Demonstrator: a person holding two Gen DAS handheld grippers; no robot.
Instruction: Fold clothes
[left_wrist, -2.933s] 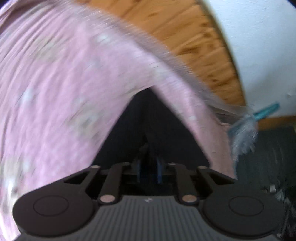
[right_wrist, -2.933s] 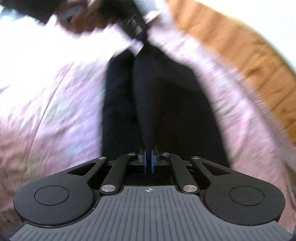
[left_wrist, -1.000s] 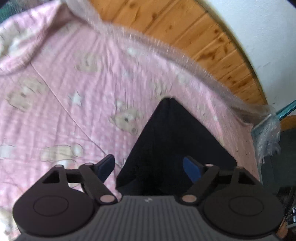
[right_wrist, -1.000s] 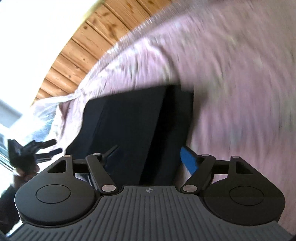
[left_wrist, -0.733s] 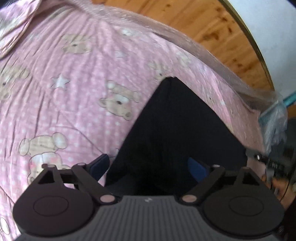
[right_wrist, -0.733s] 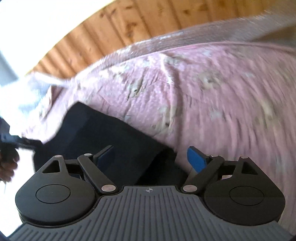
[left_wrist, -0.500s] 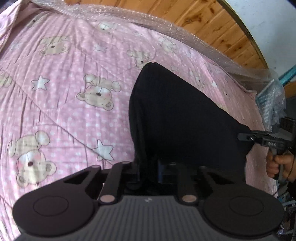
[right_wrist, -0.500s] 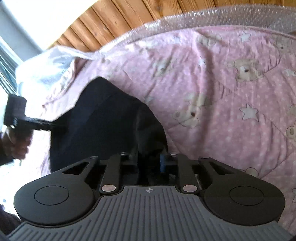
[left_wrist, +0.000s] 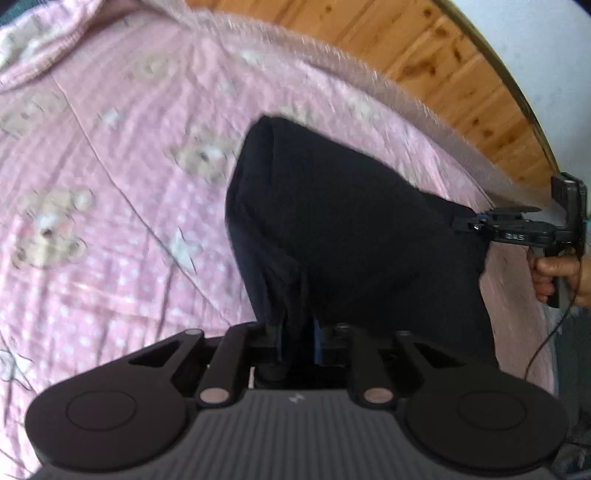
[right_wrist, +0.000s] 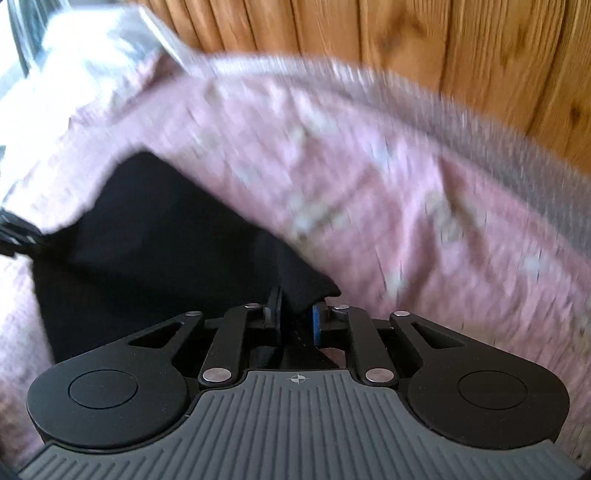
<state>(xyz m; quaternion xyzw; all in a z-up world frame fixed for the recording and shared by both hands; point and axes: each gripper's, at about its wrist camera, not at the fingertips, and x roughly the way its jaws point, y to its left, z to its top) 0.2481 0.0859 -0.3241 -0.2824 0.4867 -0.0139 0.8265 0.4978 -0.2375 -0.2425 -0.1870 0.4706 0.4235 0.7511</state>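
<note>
While the left tool (left_wrist: 297, 330) pinches the black garment (left_wrist: 354, 229), the right tool (right_wrist: 297, 317) pinches it too.

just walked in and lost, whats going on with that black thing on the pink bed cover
A person is folding a black garment on a pink teddy-bear blanket, using a handheld gripper in each hand. The left gripper and right gripper are each shut on an edge of the cloth, which is lifted between them.

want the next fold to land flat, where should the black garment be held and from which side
Hold the black garment at its two near corners, coming in from the near edge, as the left hand-held gripper and right hand-held gripper do now: the cloth hangs taut between them over the pink blanket.
</note>
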